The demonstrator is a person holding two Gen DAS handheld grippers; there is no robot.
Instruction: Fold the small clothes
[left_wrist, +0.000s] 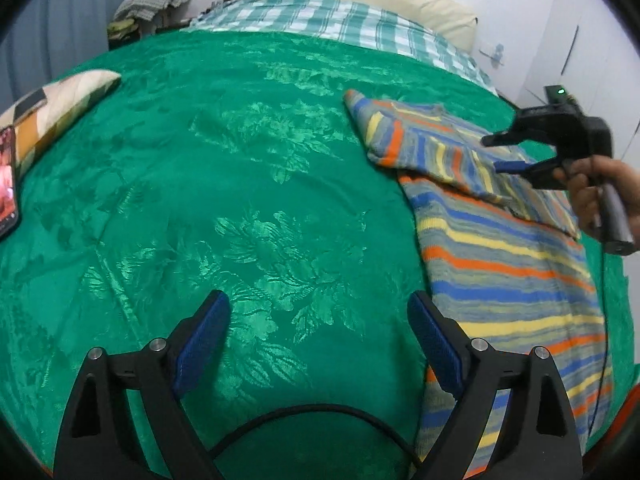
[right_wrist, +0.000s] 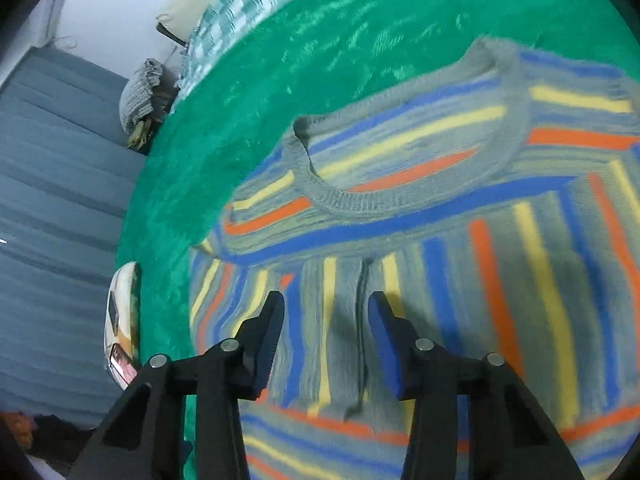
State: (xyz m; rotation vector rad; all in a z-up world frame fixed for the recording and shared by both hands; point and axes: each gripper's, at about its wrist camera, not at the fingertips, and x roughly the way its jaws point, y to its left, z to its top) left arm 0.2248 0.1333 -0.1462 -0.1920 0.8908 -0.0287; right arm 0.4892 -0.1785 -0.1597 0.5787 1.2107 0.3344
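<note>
Striped knit sweater (right_wrist: pixel 420 216) flat on green bedspread (left_wrist: pixel 200 200), sleeves folded in; soft, limp, likely light, best pinched at hem or shoulder edge; left gripper (left_wrist: pixel 320 320) wide open, right gripper (right_wrist: pixel 326 316) half-closed, both empty.

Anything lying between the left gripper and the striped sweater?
Nothing: in the left wrist view only bare green bedspread lies between the open left gripper and the striped sweater, whose edge lies beside the right-hand finger.
</note>
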